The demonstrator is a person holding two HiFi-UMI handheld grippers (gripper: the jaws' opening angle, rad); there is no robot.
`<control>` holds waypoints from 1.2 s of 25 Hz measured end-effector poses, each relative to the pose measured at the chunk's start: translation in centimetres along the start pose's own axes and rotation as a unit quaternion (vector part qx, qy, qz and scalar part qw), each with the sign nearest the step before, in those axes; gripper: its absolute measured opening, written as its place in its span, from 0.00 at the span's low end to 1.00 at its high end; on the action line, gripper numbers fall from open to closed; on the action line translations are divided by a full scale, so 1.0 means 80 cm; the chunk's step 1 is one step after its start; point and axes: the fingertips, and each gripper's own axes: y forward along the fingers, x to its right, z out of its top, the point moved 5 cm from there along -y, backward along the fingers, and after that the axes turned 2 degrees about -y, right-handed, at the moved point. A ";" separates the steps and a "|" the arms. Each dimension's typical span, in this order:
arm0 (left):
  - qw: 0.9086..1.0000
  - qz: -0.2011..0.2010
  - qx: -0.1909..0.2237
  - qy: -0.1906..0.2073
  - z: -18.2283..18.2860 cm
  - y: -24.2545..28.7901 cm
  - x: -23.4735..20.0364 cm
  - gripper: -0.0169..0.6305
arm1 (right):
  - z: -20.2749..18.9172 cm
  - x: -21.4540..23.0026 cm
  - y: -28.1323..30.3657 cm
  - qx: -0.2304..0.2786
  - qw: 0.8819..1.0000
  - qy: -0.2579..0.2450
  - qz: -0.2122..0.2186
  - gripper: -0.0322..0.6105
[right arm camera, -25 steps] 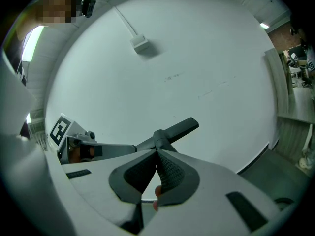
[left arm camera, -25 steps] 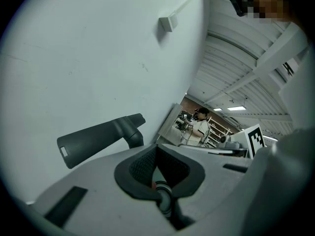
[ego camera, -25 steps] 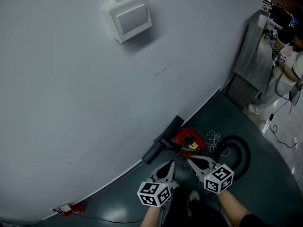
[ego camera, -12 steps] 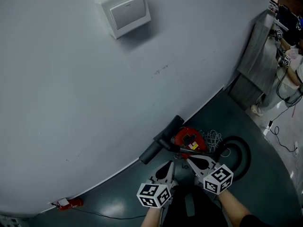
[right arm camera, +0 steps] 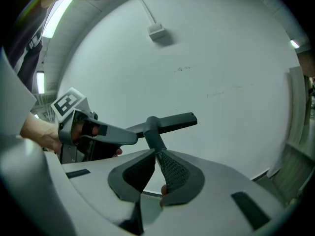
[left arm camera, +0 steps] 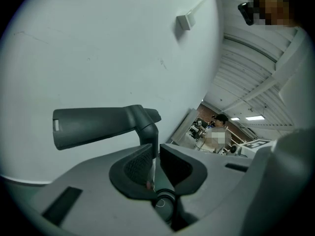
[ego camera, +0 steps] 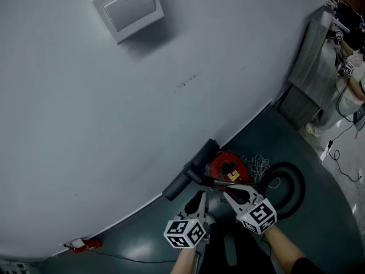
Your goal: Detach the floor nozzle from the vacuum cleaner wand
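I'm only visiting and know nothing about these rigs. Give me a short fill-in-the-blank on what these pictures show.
Behind the dark grey floor nozzle rises a plain white ____. The vacuum cleaner's round body is ____ in colour. A person stands at the head view's far ____ edge.
Missing words: wall; red; right.

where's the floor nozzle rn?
Head view, lower centre: the dark floor nozzle sits along the foot of the wall, just beyond the left gripper and right gripper, left of the red unit.
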 end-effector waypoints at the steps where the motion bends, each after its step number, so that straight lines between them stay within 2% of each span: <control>1: 1.000 0.001 -0.002 -0.002 -0.002 0.004 -0.002 0.10 | -0.004 0.002 0.004 -0.005 1.000 -0.013 -0.001 0.09; 6: 1.000 0.005 -0.012 -0.014 -0.013 0.025 -0.011 0.22 | -0.030 0.013 0.026 -0.029 0.997 -0.075 0.001 0.20; 9: 1.000 -0.002 -0.018 -0.022 -0.014 0.038 -0.013 0.28 | -0.047 0.020 0.039 -0.054 0.991 -0.122 -0.002 0.25; 14: 0.999 -0.003 -0.019 -0.034 -0.013 0.054 -0.016 0.32 | -0.067 0.021 0.065 -0.077 0.980 -0.184 0.003 0.29; 23: 0.998 0.001 -0.011 -0.058 -0.002 0.072 -0.023 0.33 | -0.077 0.022 0.095 -0.076 0.974 -0.214 -0.003 0.30; 30: 0.999 0.006 -0.007 -0.051 -0.001 0.075 -0.024 0.30 | -0.078 0.023 0.098 -0.070 0.973 -0.219 -0.011 0.28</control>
